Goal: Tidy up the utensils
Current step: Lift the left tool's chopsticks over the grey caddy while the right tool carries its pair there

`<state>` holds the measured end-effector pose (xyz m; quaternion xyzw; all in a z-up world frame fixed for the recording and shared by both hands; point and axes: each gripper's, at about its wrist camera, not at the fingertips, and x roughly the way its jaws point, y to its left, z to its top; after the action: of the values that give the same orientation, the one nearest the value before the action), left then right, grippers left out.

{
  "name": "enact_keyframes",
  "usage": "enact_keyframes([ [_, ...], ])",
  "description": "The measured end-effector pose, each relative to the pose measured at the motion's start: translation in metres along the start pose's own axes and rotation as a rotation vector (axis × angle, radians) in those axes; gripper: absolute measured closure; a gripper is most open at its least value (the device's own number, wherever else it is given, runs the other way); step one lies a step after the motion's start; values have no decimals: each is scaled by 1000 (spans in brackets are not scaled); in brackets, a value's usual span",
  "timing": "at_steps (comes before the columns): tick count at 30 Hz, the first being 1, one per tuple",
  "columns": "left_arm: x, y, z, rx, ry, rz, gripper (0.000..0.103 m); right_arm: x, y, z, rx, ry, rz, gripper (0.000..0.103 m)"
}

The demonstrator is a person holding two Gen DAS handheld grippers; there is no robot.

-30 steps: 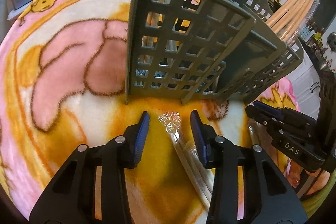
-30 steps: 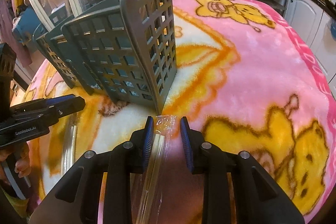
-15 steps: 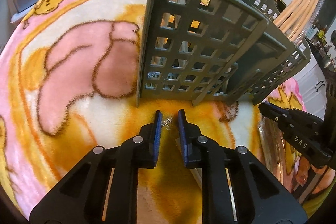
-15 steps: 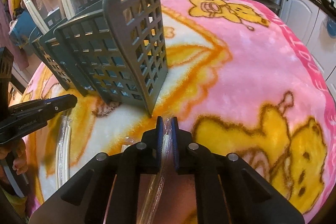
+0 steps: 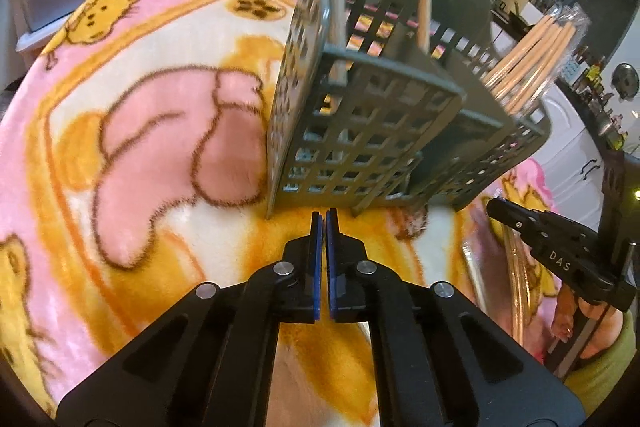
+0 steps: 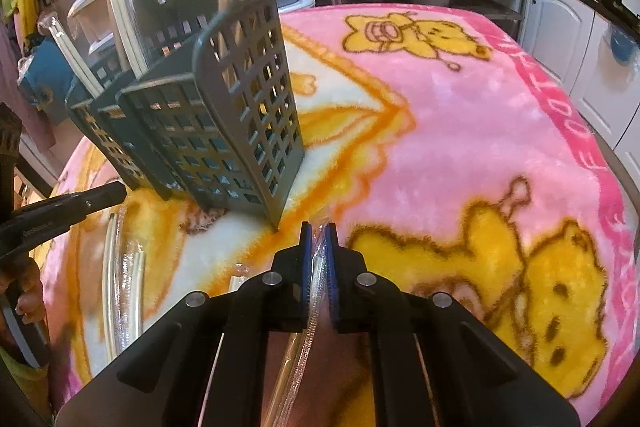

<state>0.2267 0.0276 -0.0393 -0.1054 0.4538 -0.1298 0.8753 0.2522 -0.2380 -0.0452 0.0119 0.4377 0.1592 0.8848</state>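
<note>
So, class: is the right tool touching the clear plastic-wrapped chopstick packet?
Touching: the right wrist view shows the right tool shut on the packet.

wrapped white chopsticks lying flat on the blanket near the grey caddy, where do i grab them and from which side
Grip the wrapped white chopsticks near one end, coming straight down from above with the fingers straddling the narrow width. The pack lies flat on the soft blanket, so only its long sides offer a pinch.
</note>
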Motion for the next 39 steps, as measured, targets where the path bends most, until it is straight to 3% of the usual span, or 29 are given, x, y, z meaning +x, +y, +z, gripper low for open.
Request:
enact_keyframes([
  [21,-55,-53,16,84,-125,-88,102,-65,29,8,-56,-137,53,98],
  [39,-78,-88,33,158,-196,-110,103,-116,55,25,-108,-269,79,98],
])
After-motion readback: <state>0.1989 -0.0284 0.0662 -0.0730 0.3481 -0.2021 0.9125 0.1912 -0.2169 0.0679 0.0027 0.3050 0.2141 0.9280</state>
